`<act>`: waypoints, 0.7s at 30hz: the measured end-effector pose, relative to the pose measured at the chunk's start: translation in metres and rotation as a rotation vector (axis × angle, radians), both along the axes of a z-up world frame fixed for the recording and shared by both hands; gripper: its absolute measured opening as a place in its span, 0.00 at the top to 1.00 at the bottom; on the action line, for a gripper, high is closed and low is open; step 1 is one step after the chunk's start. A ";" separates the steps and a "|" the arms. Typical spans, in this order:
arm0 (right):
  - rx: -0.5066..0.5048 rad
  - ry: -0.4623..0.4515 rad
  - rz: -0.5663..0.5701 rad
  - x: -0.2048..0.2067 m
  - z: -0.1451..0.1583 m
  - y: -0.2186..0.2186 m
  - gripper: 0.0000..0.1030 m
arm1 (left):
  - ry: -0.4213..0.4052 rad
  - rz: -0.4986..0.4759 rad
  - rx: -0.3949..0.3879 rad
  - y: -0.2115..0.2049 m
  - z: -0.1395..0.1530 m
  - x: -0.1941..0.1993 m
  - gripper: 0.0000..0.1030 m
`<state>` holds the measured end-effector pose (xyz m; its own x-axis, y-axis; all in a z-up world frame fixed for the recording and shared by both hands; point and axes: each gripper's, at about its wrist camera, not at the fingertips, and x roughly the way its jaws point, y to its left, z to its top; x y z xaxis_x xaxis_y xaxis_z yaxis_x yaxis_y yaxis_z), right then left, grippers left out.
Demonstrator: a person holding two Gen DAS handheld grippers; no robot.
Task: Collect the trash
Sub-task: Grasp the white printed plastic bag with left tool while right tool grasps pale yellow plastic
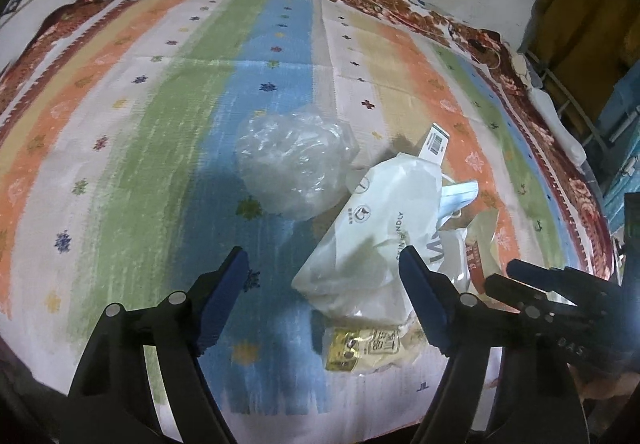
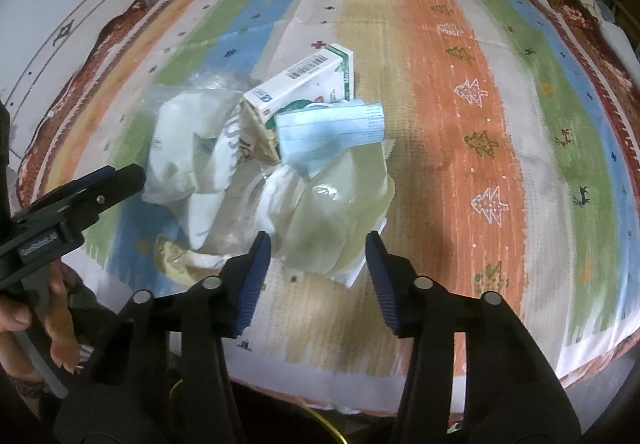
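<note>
Your left tool [image 1: 322, 276] and right tool [image 2: 318, 264] both spread apart, holding nothing, poised above the trash pile [image 2: 280, 164] heaped near the bed's [image 2: 460, 84] near edge, a white plastic bag [image 1: 380, 228] on top

Crumpled white bag [image 1: 376, 228], clear plastic [image 1: 292, 160], carton [image 2: 304, 80] and mask [image 2: 328, 130] lie heaped together.

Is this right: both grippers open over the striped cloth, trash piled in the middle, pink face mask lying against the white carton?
Not quite: the pleated face mask is pale blue, not pink, as the right wrist view shows. The rest holds: left gripper and right gripper are both open over the striped cloth, and the mask lies against the white barcoded carton in the pile.
</note>
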<state>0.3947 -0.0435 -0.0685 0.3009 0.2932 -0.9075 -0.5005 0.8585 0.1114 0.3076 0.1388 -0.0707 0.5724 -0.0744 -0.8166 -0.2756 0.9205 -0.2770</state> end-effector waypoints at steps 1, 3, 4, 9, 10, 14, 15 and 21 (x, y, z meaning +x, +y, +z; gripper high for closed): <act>-0.004 0.004 -0.002 0.002 -0.002 0.000 0.63 | 0.000 -0.013 -0.002 -0.001 -0.002 0.003 0.26; -0.007 0.006 0.002 0.004 -0.004 0.001 0.65 | -0.004 -0.034 -0.003 -0.003 -0.004 0.007 0.26; -0.007 0.006 0.005 0.005 -0.005 0.001 0.69 | -0.006 -0.048 -0.004 -0.005 -0.006 0.010 0.26; -0.019 -0.008 0.031 0.001 -0.005 0.004 0.82 | 0.009 -0.106 -0.007 -0.013 -0.016 0.021 0.44; -0.023 -0.015 0.040 0.000 -0.004 0.005 0.85 | 0.013 -0.114 -0.006 -0.014 -0.018 0.022 0.47; -0.031 -0.034 0.057 -0.003 -0.002 0.005 0.89 | 0.024 -0.119 0.008 -0.017 -0.020 0.023 0.67; -0.034 -0.040 0.064 -0.004 -0.001 0.005 0.89 | 0.033 -0.122 0.005 -0.018 -0.019 0.023 0.72; -0.040 -0.059 0.090 -0.011 0.005 0.009 0.92 | 0.040 -0.140 0.009 -0.023 -0.001 0.023 0.96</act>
<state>0.3838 -0.0341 -0.0632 0.3285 0.2856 -0.9003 -0.5807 0.8128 0.0459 0.3302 0.1157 -0.0718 0.5238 -0.1437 -0.8396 -0.1545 0.9533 -0.2596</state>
